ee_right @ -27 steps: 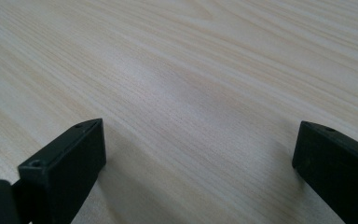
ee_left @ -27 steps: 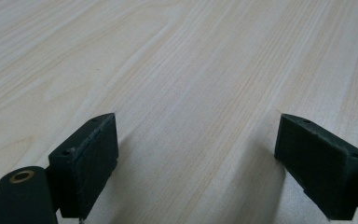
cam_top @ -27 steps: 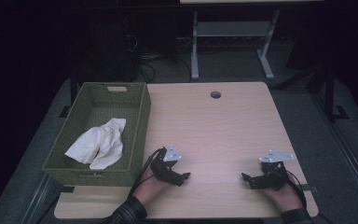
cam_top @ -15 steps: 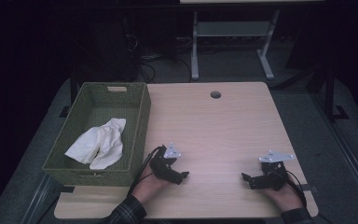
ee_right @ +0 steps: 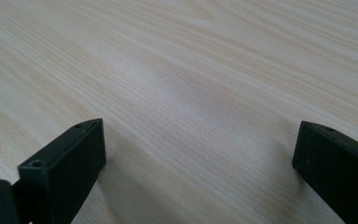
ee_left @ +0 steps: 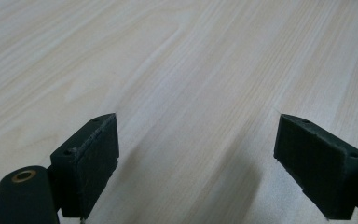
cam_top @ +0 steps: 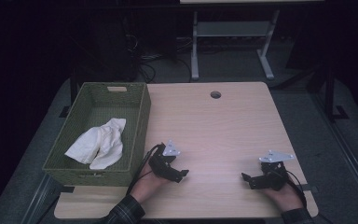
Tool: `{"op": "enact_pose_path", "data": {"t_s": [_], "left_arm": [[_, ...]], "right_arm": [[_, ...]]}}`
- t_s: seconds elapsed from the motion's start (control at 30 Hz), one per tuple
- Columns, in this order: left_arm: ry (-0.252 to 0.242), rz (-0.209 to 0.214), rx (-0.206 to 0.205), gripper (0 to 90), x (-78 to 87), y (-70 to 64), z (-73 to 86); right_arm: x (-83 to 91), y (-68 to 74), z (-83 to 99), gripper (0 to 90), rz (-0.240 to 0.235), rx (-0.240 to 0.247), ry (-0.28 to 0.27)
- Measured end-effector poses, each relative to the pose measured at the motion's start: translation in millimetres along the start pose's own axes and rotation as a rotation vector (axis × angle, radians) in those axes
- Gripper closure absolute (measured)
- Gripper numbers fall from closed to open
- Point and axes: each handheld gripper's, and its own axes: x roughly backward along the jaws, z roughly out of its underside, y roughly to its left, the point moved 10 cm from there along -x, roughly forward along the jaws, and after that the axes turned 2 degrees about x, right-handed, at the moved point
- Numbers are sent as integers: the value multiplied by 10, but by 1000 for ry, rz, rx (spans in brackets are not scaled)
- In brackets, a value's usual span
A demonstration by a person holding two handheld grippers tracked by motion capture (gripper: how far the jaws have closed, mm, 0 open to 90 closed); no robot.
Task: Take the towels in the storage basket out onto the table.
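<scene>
resting low on the table (cam_top: pixel 223 126), our left gripper (cam_top: pixel 182 175) and right gripper (cam_top: pixel 245 179) both stand wide open, empty; white cloth (cam_top: pixel 98 147) lies in the basket (cam_top: pixel 140 116).

High view is pretty dim on my end, the room around the table (cam_top: pixel 223 126) falls off to near black and it's grainy. Both gripper views are way brighter, with even soft light on the wood. I get faint blurry shadows under the jaws, probably from overhead light. Jaw edges up close look a bit soft.
</scene>
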Motion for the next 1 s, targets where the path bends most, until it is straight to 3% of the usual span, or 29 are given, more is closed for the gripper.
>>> {"op": "enact_pose_path", "data": {"t_s": [1.0], "left_arm": [[-18, 18, -3, 131, 243, 11, -259]], "right_arm": [[-1, 0, -1, 21, 0, 0, -2]]}}
